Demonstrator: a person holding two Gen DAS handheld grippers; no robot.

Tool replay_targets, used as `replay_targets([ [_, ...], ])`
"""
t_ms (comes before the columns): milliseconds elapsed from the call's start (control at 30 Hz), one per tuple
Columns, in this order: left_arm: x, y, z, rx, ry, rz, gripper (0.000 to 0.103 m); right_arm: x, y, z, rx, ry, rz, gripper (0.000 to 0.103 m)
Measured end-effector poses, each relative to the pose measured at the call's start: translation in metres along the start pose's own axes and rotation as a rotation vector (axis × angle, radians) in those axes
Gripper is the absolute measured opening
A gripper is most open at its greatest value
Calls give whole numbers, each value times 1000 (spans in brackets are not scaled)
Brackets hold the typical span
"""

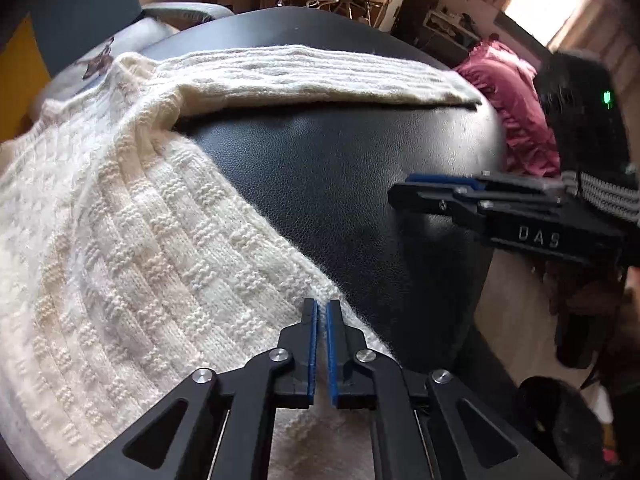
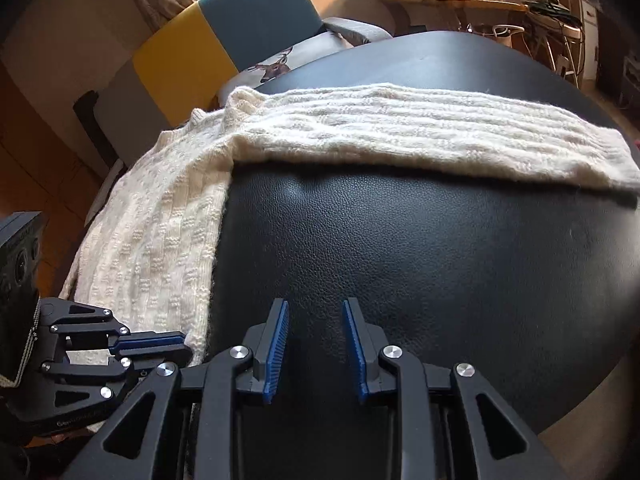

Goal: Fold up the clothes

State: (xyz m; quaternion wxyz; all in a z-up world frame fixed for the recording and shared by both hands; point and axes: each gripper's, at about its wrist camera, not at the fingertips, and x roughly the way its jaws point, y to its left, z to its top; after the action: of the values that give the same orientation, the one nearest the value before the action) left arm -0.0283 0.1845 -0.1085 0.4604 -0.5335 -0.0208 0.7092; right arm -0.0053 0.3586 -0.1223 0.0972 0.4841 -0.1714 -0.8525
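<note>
Cream knitted sweater (image 1: 132,248) lies on a black leather table (image 1: 344,184), body filling the left and lower left of the left wrist view, one sleeve (image 2: 400,136) stretched flat across the upper middle toward the right. Left gripper (image 1: 322,308) sits at the sweater's lower edge, jaws nearly together; whether knit is pinched between them is hard to tell. Right gripper (image 2: 316,312) hovers over bare leather at lower centre of its own view, jaws apart, holding nothing. Pink cloth (image 1: 516,108) beyond the table's right edge. Blue and yellow chair (image 2: 224,36) at upper left.
</note>
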Motion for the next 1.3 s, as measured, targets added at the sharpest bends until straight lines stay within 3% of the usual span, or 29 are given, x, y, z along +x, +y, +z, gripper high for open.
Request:
replay_targets([
  [133,-12,-2,-4,-61,-68,-98,3,-4,-4,-4,17,-17,13,28],
  [400,39,8,-32,-52,91,-16,3,4,-3,4,26,-34,18,28],
  [600,20,8,-11,-62,10,0,4,7,-2,12,29,-27,15,28],
  [767,-9,13,13,-67,-70,34,11,13,11,42,-11,-54,63,28],
  [833,-22,37,33,-74,-122,146,12,19,22,63,-49,-58,64,28],
  [1000,-52,136,79,-186,-195,484,12,46,60,124,-169,-70,78,28],
  [1067,-72,174,94,-194,-222,583,12,58,79,147,-243,-67,84,29],
  [1167,-118,243,103,-193,-231,678,12,86,101,176,-319,-47,68,30],
  [1300,-128,297,131,-173,-188,801,12,124,111,204,-334,-18,49,30],
])
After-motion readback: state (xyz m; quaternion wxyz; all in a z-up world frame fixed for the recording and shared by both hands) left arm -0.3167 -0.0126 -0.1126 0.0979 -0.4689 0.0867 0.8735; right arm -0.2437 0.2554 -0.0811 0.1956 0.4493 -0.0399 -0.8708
